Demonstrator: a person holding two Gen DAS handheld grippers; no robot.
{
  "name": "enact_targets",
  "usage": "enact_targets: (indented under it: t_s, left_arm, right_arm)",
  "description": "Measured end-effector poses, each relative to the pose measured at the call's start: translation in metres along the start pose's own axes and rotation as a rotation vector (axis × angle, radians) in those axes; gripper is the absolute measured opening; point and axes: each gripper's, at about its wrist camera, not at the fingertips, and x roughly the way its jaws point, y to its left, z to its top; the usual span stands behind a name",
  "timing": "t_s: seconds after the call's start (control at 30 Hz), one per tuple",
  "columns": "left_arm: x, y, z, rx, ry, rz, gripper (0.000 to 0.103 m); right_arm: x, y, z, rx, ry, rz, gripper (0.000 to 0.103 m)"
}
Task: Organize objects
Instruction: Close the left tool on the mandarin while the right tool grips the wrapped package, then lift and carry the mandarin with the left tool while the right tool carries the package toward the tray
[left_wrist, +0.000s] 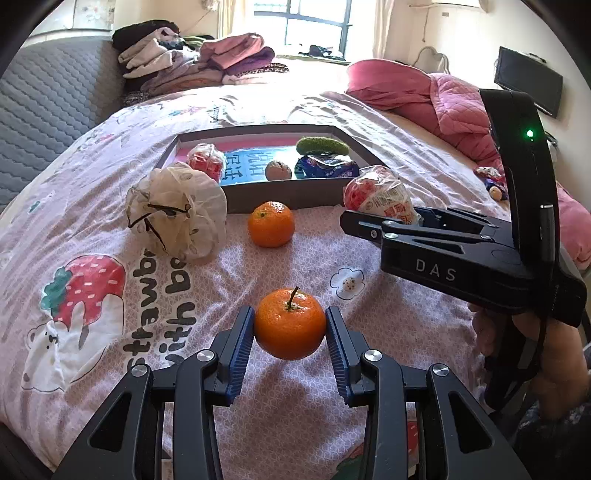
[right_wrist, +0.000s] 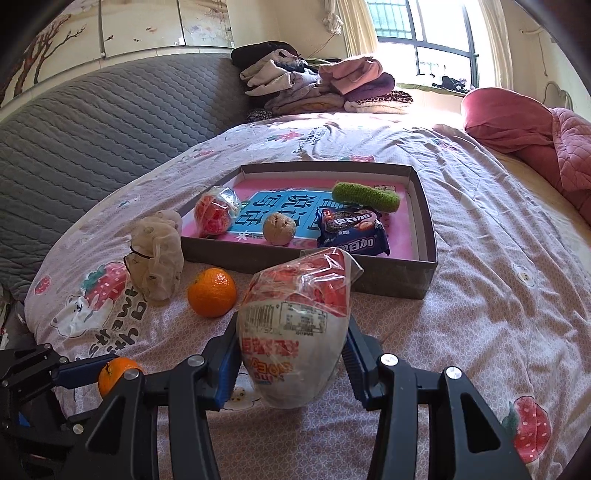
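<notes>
In the left wrist view, the left tongs (left_wrist: 290, 334) are closed on a stemmed orange (left_wrist: 290, 324), a ribbed pad pressing each flank of it, and the fruit hangs just above the bedsheet (left_wrist: 388, 332) with its shadow beneath. A second orange (left_wrist: 271, 223) lies on the sheet just before the near wall of the shallow box (left_wrist: 284, 197), and a net pouf (left_wrist: 177, 212) sits to its left. Judging from this, the step in hand is carrying the fruit into the box; it goes best if the orange is lifted clear of the near wall before it travels forward, and set down on a bare patch of the box floor, left of the brown ball (left_wrist: 278, 170), so nothing already inside gets knocked. The right tongs (left_wrist: 391, 218) show at the right edge, clamped on a wrapped bun packet (left_wrist: 380, 197), close enough that the two hands should go in one after the other. In the right wrist view, the right tongs (right_wrist: 291, 354) hold that same bun packet (right_wrist: 295, 328) upright by its lower half, above the sheet, with the box rim (right_wrist: 421, 206) just beyond. The packet is soft and the film slippery, so I judge a steady squeeze without crushing is best. A free spot lies along the box's right side, past the blue biscuit pack (right_wrist: 352, 230) and the green roll (right_wrist: 365, 195).
</notes>
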Motion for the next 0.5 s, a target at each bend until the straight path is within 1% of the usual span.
enact_targets:
  t_s: [0.5]
  left_arm:
    - [-0.003,0.007,0.014,-0.014,-0.029,0.018,0.04]
  right_arm:
    - [-0.007,0.004,0.0,-0.009,-0.016,0.016,0.049]
